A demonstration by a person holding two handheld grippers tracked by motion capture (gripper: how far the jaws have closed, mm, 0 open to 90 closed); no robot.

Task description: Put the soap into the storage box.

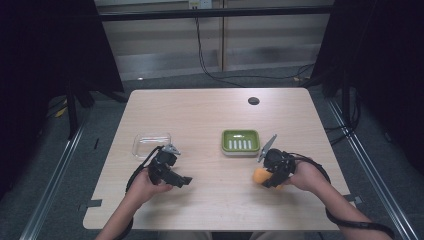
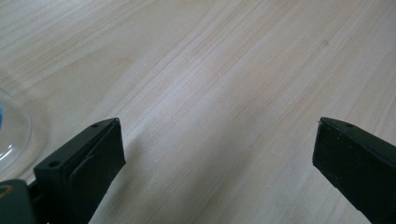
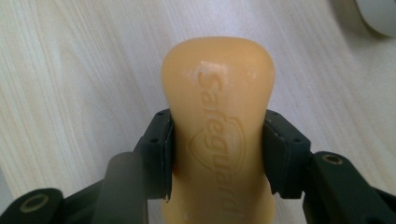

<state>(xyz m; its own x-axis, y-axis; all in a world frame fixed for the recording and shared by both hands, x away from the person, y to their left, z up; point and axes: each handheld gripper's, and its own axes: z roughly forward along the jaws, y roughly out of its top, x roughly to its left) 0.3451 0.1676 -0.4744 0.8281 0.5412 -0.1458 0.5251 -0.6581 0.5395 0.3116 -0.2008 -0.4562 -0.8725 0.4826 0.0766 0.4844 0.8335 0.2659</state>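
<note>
Right gripper (image 1: 269, 177): held in the person's right hand (image 1: 306, 176) low over the near right part of the bench (image 1: 215, 110). Its jaws were clamped on an orange bar of soap (image 3: 218, 126), one pad on each long side at the bar's narrowed waist. The bar ran lengthwise out ahead of the jaws, stamped face up, with the raised lettering "Safeguard" legible in the right gripper view. In the high view the soap (image 1: 261, 175) showed as an orange patch at the gripper's tip, on the side toward the bench's middle.

Left gripper (image 1: 181, 180): held in the person's left hand (image 1: 145, 186), well apart from the right gripper, across the near edge of the bench. Jaws spread wide, bare wood grain between them, nothing gripped.

Green soap dish (image 1: 241, 142): rectangular, slotted floor, standing on the bench just beyond the right gripper and slightly toward the left gripper's side. Nothing lay in it.

Clear plastic lid or tray (image 1: 151, 144): on the bench just beyond the left gripper; its curved transparent edge (image 2: 11, 135) sat beside the left jaw in the left gripper view.

Dark round grommet (image 1: 253, 101): far side of the bench, well beyond the dish.
</note>
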